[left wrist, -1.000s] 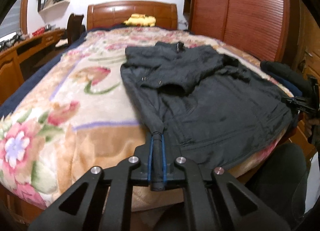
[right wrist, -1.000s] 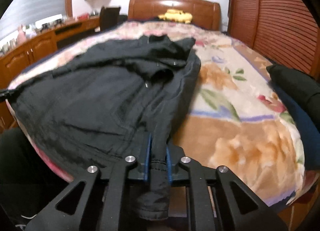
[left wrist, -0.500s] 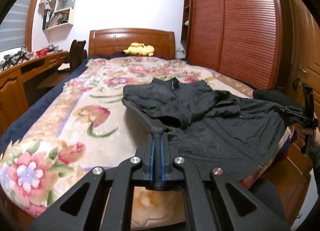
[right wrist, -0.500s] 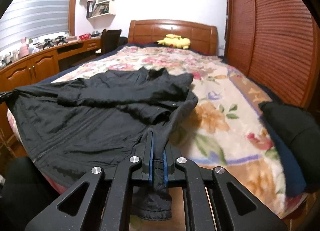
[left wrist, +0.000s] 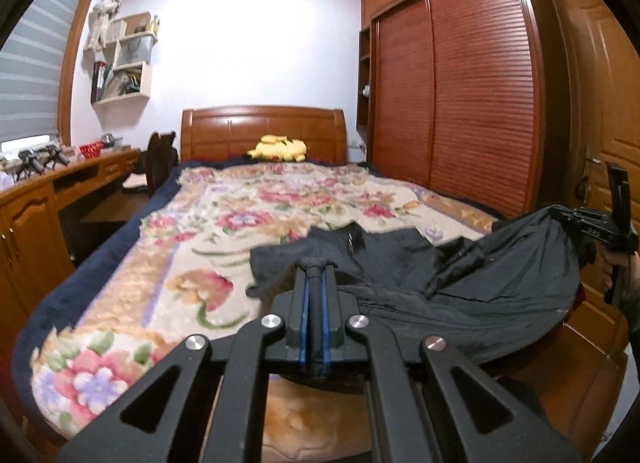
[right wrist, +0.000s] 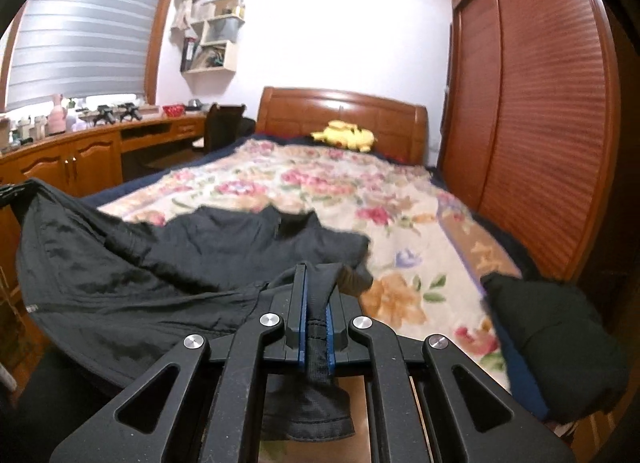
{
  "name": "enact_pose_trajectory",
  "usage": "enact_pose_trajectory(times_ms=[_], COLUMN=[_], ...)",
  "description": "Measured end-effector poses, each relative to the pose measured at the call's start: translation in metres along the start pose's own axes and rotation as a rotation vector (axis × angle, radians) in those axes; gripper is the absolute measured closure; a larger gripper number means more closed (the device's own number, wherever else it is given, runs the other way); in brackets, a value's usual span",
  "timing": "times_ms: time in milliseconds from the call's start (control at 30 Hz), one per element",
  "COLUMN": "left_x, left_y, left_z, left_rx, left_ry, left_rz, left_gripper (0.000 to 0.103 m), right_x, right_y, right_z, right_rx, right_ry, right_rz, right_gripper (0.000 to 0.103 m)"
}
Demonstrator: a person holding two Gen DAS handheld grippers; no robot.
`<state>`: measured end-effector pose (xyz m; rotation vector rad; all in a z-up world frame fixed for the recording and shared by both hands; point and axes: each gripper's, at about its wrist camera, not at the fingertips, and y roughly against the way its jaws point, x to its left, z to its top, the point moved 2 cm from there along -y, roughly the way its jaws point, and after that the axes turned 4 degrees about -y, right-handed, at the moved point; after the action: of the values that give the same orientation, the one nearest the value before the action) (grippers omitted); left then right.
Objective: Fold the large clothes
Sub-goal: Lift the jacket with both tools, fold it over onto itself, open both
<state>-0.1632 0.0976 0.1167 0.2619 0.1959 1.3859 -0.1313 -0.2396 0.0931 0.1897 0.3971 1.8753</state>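
A black jacket [left wrist: 460, 287] [right wrist: 132, 275] hangs stretched between both grippers above the near end of the floral bed [left wrist: 224, 247] [right wrist: 400, 199]. Its collar end still rests on the blanket. My left gripper [left wrist: 315, 275] is shut on one bottom corner of the jacket. My right gripper [right wrist: 316, 283] is shut on the other bottom corner, and the hem dangles below its jaws. In the left wrist view the right gripper [left wrist: 592, 229] shows at the far right, held by a hand, with the cloth rising to it.
A dark folded garment [right wrist: 548, 335] lies at the bed's near right edge. A yellow plush toy [left wrist: 278, 147] sits by the headboard. A wooden desk [left wrist: 48, 199] with a chair runs along the left. A slatted wardrobe [left wrist: 476, 103] and a door stand on the right.
Both grippers have risen, lifting the jacket's bottom edge off the bed. The views have tipped up, showing more wall and ceiling. Both grips stay shut.
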Motion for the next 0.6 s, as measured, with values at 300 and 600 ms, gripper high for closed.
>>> enact_pose_trajectory(times_ms=[300,600], left_x=[0.009,0.033], left_y=[0.022,-0.015], left_z=[0.045,0.065], left_rx=[-0.083,-0.062], left_ry=[-0.010,-0.022], left_rz=[0.015,0.038], left_gripper=[0.103,0.102], right_x=[0.012,0.001], right_y=[0.020,-0.008], right_z=[0.049,0.076], right_rx=[-0.081,-0.085], right_ry=[0.045,0.044], right_rz=[0.011,-0.009], right_gripper=[0.099,0.099])
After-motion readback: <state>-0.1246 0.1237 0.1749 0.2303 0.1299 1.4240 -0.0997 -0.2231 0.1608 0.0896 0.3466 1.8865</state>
